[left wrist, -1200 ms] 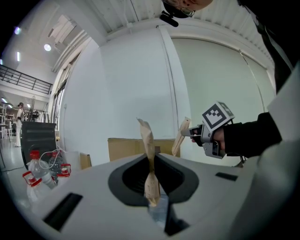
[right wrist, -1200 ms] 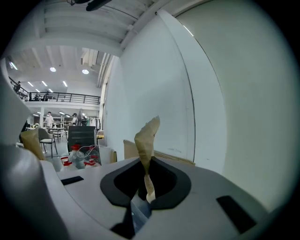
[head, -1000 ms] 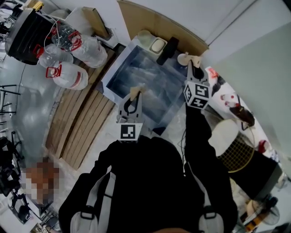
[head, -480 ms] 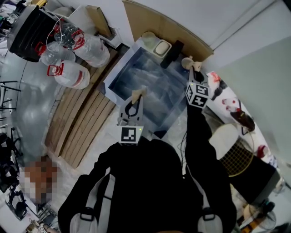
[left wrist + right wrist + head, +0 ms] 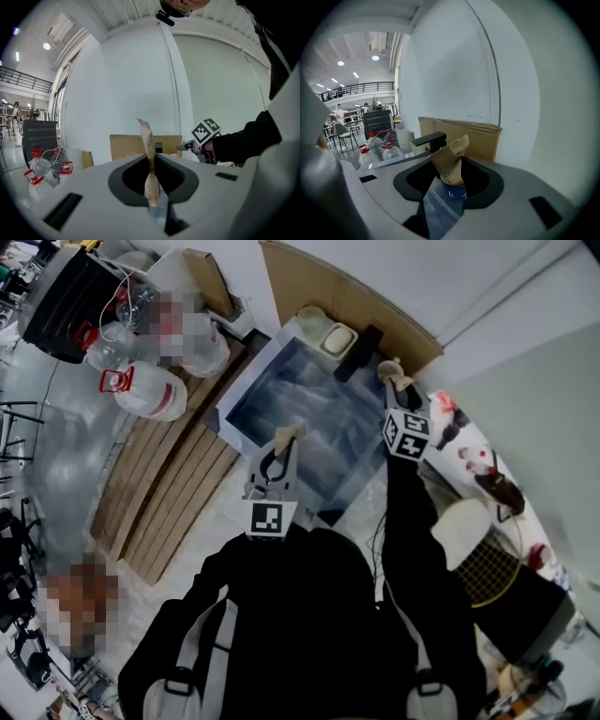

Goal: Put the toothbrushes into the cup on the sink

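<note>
Left tool (image 5: 286, 434) hangs over the near edge of the sink (image 5: 298, 401), pads pressed together on nothing. Right tool (image 5: 395, 377) is at the sink's far right corner, beside the black faucet (image 5: 362, 341). Its jaws have just been opening and stand wide; whether anything lies between is unclear. Cup (image 5: 309, 321) sits on the back rim, left of the soap dish (image 5: 336, 336), apart from both tools.

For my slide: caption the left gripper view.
Left gripper, tan-taped fingers shut and empty, facing a brown cardboard sheet and white wall.
</note>
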A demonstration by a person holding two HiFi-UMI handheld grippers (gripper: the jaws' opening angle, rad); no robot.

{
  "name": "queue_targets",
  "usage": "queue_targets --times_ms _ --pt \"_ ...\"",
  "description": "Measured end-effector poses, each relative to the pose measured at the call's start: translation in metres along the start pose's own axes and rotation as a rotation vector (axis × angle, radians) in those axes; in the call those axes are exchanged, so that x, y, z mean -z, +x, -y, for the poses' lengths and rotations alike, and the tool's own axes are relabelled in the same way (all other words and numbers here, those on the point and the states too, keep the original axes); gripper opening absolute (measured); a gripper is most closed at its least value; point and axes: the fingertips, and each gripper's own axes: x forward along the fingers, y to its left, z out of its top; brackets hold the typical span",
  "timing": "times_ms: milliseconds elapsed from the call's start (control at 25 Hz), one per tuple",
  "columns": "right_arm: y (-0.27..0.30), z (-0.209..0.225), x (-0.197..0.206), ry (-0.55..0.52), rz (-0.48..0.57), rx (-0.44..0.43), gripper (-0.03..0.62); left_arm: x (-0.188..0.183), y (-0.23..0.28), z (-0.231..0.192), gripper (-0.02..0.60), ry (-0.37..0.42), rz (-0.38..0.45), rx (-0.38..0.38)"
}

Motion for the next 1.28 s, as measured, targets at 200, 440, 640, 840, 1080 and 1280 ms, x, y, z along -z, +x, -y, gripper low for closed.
queue_targets --times_ms 200,440,640,840,1080,1280 --pt "-0.021 -0.001 -0.014 0.014 0.062 0.003 0.161 -0.002 -0.004 0.001 0.032 -0.007 0.001 -0.007" --pt "-0.067 -0.013 -0.045 0.04 0.178 -0.03 0.162 -0.006 -0.006 -0.004 0.032 -0.013 0.001 -0.018" --pt "-0.101 -0.031 -0.06 0.059 0.235 -0.095 0.154 -0.012 -0.006 -0.007 0.032 -0.026 0.017 -0.03" --pt "-0.141 -0.052 -0.06 0.045 0.271 -0.114 0.025 -0.015 -0.005 -0.013 0.032 -0.033 0.019 -0.029" --pt "-0.161 -0.066 -0.041 0.041 0.246 -0.114 0.002 -0.031 0.008 -0.02 0.032 -0.005 0.041 -0.011" --pt "-0.173 -0.074 -0.029 0.058 0.231 -0.136 0.002 -0.046 0.031 -0.025 0.031 -0.008 0.041 0.01"
